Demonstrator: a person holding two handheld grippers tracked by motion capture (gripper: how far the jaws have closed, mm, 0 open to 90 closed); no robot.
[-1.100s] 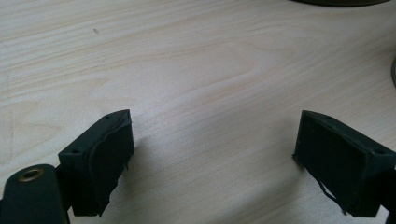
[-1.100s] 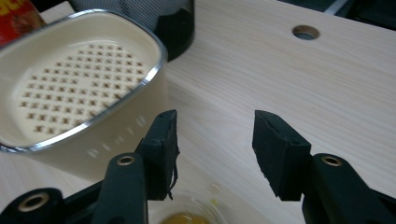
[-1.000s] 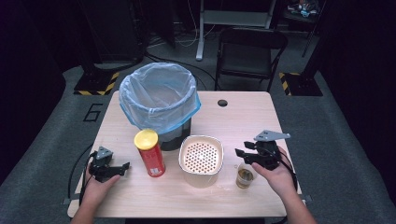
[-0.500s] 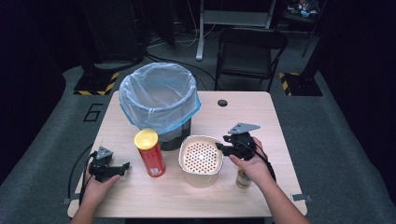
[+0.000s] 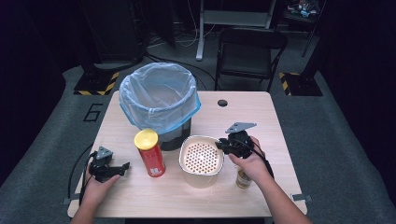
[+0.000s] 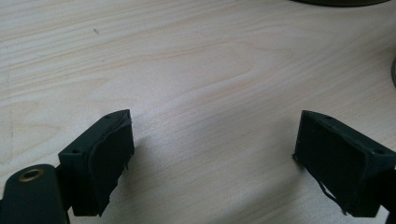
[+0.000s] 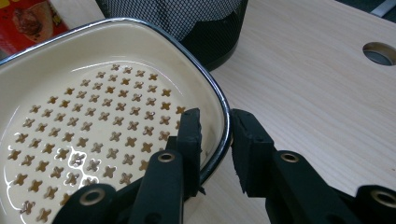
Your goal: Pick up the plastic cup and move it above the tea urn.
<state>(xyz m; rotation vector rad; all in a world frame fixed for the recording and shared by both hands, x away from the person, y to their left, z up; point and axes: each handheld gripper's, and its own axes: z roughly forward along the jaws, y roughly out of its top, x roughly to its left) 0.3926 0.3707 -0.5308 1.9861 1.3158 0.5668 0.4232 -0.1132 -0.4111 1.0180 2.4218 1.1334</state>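
1. The cream bowl (image 5: 201,159) with little holes in its bottom sits on the wooden table (image 5: 261,121). It is right in front of the black bin (image 5: 161,105) with the blue bag, between the red can (image 5: 149,153) with the yellow lid and a small jar (image 5: 243,178).

2. The right gripper (image 7: 215,135) has just been closing, and now it is clamped on the bowl's rim (image 7: 219,140). One jaw is inside the bowl and the other is outside, with the dark edge of the bowl between them.

3. The left gripper (image 6: 212,154) has its jaws wide apart. Nothing is between them, just bare table. In the high view it rests near the left front corner, well apart from the bowl.

4. So the grab looks done. The bowl is still flat on the table, so it is not lifted yet.

5. What is left, I think, is to pick the bowl up and move it somewhere. Where it should go I cannot tell.
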